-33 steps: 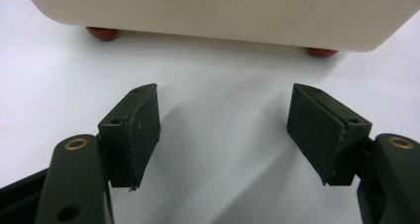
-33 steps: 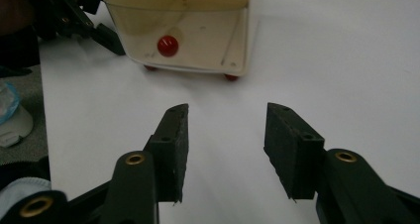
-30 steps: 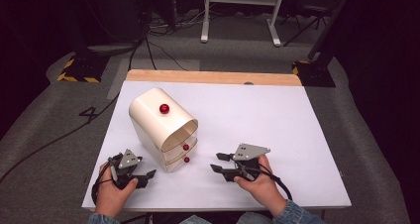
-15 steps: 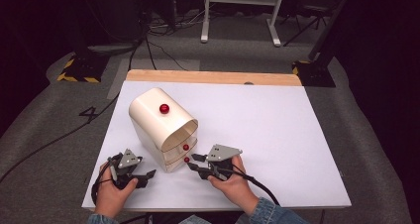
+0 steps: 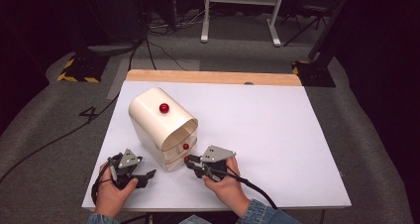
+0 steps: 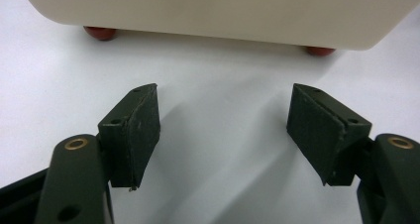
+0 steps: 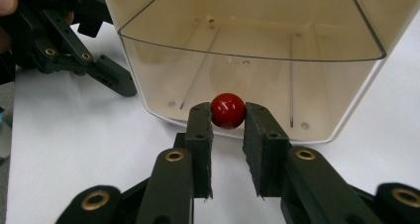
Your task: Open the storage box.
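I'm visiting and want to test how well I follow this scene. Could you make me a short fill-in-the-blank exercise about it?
1. The right gripper has its jaws closed on a small ball-shaped knob whose colour is ____.
2. That knob sits on the bottom drawer of a cream drawer unit, which stands on a ____ table.
3. The left gripper holds nothing, and its jaws stand ____.

Missing words: red; white; open

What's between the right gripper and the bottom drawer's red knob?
Nothing: the right gripper has just closed its jaws on the red knob of the bottom drawer. Bare table lies in front.
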`<state>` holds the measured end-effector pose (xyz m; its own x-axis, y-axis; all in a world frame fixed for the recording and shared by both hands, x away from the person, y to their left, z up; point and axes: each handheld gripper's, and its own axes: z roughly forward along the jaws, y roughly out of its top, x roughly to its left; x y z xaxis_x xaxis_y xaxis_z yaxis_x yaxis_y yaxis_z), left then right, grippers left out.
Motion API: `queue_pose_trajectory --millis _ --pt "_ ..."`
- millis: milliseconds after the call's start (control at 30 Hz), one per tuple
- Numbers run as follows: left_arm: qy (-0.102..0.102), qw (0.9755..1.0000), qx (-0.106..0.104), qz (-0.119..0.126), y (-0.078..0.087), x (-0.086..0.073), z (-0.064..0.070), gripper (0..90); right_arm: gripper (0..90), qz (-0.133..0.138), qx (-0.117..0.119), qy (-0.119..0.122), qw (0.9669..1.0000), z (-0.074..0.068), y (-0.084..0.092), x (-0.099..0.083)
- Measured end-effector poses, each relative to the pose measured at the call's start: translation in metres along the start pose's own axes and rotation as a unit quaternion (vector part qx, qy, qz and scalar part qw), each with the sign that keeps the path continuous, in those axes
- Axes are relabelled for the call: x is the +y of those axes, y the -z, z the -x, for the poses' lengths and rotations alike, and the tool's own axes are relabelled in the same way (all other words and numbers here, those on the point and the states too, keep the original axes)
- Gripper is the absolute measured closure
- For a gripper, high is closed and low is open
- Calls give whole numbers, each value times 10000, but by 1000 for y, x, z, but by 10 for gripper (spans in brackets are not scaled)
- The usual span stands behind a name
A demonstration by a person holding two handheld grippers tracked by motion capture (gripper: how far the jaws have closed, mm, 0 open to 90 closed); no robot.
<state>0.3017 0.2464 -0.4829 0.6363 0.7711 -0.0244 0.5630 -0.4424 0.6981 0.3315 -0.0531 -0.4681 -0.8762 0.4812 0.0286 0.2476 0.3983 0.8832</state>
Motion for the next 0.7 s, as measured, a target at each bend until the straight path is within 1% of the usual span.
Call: queue_pose_trajectory --millis 100,133,200,267,333,500,600,700 --pt "3 10000 -1 2 0 0 0 292 740 -28 -23 32 10000 2 1 0" --pt "2 10000 0 0 0 0 0 292 741 -42 -81 85 9999 4 2 0" --pt "2 10000 -1 1 0 0 0 292 742 -42 -99 86 9999 6 3 0" --pt "3 10000 0 1 0 0 0 292 743 -44 -136 20 9999 13 5 -1" --pt "4 10000 -2 0 0 0 0 292 743 -42 -146 33 9999 17 7 -2" --pt "3 10000 0 1 0 0 0 292 744 -49 -127 107 9998 15 14 -2" --pt "4 10000 -2 1 0 0 0 292 744 -29 -99 106 9999 16 18 -3" --pt "4 10000 -3 -2 0 0 0 292 744 -40 -49 103 9999 15 31 -6"
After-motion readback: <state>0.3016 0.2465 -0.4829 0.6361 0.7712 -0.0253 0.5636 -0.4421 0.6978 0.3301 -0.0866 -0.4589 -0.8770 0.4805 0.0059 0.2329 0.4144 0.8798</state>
